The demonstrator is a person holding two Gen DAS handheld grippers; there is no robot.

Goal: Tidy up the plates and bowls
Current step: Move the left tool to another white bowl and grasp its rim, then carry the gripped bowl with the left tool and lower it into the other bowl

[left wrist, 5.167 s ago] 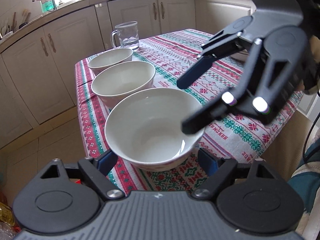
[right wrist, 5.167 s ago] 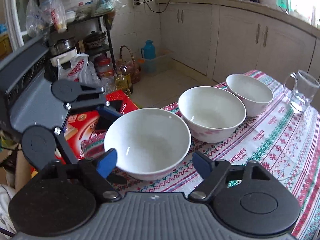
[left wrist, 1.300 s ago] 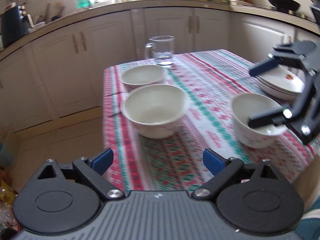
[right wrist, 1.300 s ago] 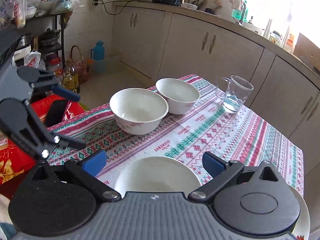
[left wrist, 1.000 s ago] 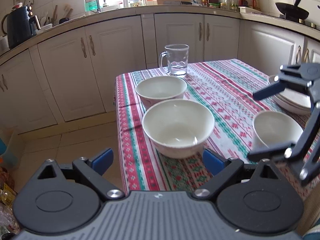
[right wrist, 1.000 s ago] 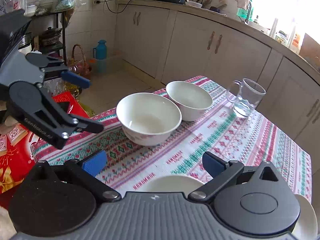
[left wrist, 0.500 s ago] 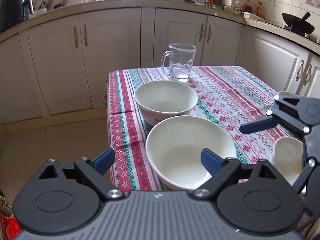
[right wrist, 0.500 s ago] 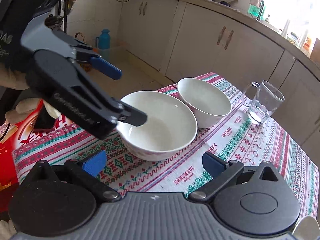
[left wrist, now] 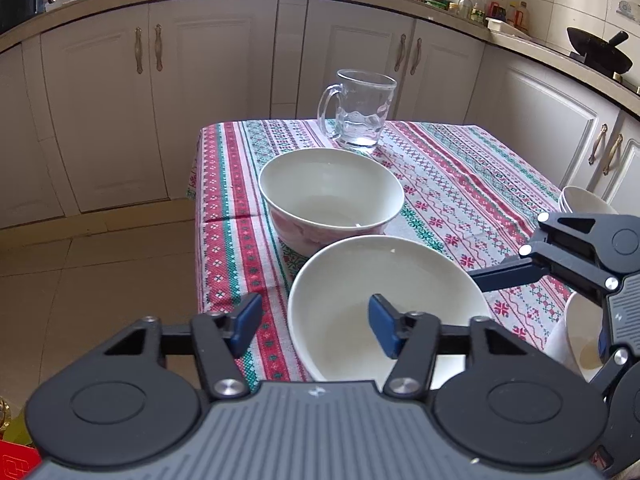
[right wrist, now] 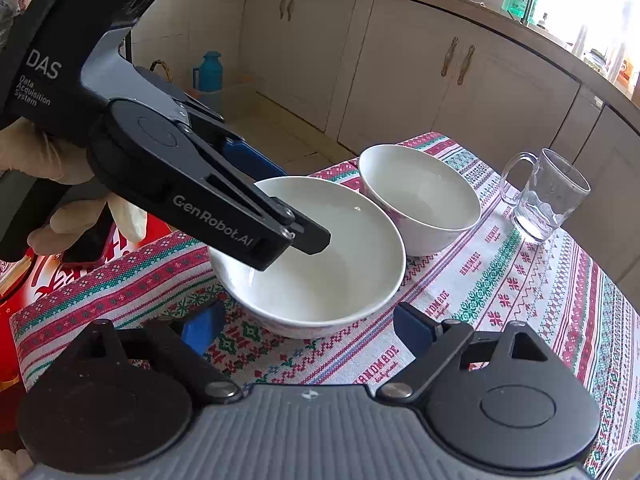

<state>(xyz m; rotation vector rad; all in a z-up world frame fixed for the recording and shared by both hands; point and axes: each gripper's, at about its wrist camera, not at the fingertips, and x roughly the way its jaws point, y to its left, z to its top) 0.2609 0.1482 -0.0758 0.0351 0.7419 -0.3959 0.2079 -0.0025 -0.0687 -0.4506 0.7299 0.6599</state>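
Left gripper jaws closing astride near bowl's rim, unclamped

From the left tool we look down along its fingers, close over the near bowl, toward the cabinets; from the right tool we face that bowl crosswise. Both views share the desk, both bowls and the glass mug

Three white bowls on the tablecloth. One glass mug beyond them. Stacked plates at its right edge, number unclear.
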